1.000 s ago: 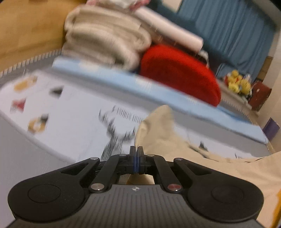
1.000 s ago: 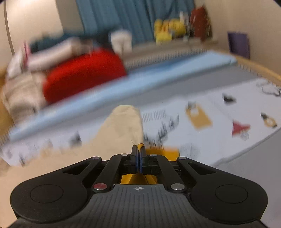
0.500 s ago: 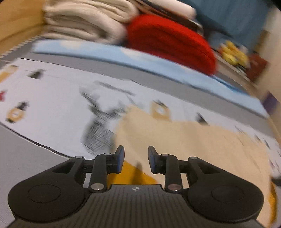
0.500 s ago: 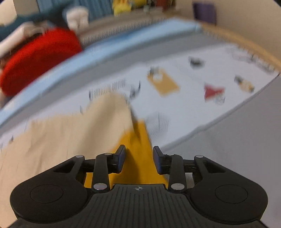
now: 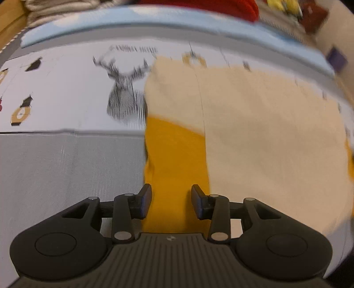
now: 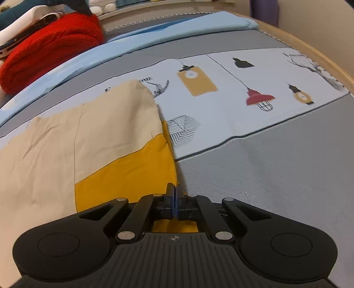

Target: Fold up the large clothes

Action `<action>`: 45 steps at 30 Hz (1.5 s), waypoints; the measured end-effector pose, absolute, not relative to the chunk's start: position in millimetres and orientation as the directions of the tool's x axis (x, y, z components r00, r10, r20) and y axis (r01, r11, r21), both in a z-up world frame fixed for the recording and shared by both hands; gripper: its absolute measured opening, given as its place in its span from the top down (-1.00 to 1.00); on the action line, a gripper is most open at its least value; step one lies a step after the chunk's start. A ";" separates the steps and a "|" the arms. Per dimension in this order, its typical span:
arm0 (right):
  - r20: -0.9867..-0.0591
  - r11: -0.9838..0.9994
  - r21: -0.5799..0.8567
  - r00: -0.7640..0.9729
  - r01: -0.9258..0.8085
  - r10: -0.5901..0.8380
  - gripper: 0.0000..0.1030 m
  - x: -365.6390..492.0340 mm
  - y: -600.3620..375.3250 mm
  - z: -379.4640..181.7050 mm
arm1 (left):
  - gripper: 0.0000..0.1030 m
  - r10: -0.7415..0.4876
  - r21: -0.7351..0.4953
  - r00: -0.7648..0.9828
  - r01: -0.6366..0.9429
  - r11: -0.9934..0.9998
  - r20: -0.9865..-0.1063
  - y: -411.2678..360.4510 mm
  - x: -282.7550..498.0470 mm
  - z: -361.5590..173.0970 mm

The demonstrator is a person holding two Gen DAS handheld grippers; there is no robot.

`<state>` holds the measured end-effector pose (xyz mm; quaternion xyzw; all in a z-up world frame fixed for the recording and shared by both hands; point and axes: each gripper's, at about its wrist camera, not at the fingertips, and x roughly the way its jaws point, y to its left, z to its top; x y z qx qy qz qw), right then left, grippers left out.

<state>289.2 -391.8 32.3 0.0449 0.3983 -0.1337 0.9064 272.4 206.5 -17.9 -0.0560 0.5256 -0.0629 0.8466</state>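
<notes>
A large beige and yellow garment lies flat on the bed, folded over so a beige layer covers most of the yellow one. My left gripper is open and empty, its jaws either side of the yellow strip at the garment's left edge. In the right wrist view the garment spreads to the left. My right gripper is shut at the garment's yellow right edge; whether cloth sits between the pads I cannot tell.
The bed has a grey cover with a white printed panel of lamps and a deer. A light blue sheet, a red blanket and folded towels lie at the far side. A wooden bed rim runs right.
Both grippers let go of the garment, which dropped flat onto the bed, and pulled back toward its near edge. The right gripper has since shut again; the left stays open.
</notes>
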 end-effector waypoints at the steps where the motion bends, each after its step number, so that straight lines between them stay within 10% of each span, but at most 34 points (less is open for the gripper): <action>1: -0.727 0.961 -0.037 0.652 0.275 -0.215 1.00 288.1 -390.6 33.6 | 0.04 -0.146 -0.130 0.409 0.066 0.989 -0.901 205.8 268.9 -23.3; 4: -0.698 0.950 -0.077 0.664 0.302 -0.267 0.97 281.5 -388.7 42.4 | -0.02 -0.142 -0.111 0.371 0.105 0.988 -0.918 210.0 257.0 -32.4; 6: -0.724 0.962 -0.034 0.657 0.269 -0.209 0.48 275.1 -393.6 46.2 | -0.02 -0.190 -0.161 0.365 0.109 0.981 -0.911 219.7 250.6 -33.1; 9: -0.773 0.977 0.005 0.621 0.211 -0.130 0.33 261.9 -401.6 43.7 | 0.05 -0.274 -0.244 0.337 0.128 0.961 -0.901 229.2 242.4 -40.0; 16: -0.862 0.979 0.055 0.504 0.195 -0.052 0.30 223.2 -424.1 22.9 | 0.91 -0.330 -0.301 0.352 0.137 0.944 -0.876 236.2 233.2 -37.2; 20: -0.856 0.981 0.058 0.514 0.186 -0.046 0.99 207.6 -426.9 29.4 | 0.92 -0.342 -0.309 0.370 0.147 0.940 -0.864 240.6 221.5 -19.2; 26: -0.886 0.983 0.018 0.459 0.184 -0.070 1.00 200.2 -431.8 23.2 | 0.58 -0.117 -0.045 0.333 0.217 0.975 -0.936 211.5 213.3 -29.1; 32: -0.797 0.979 -0.147 0.569 0.139 -0.200 0.92 192.6 -416.6 47.4 | 0.52 -0.338 -0.207 0.420 0.328 0.922 -0.842 199.2 204.6 2.9; 38: -0.848 0.999 -0.021 0.529 0.047 -0.042 0.75 196.4 -409.0 30.8 | 0.46 -0.174 -0.073 0.262 0.355 0.932 -0.949 175.9 213.2 -50.2; 45: -0.851 0.986 -0.163 0.502 0.030 -0.156 0.60 181.5 -397.4 35.1 | 0.36 -0.141 0.035 0.511 0.320 0.947 -0.848 168.6 189.2 5.6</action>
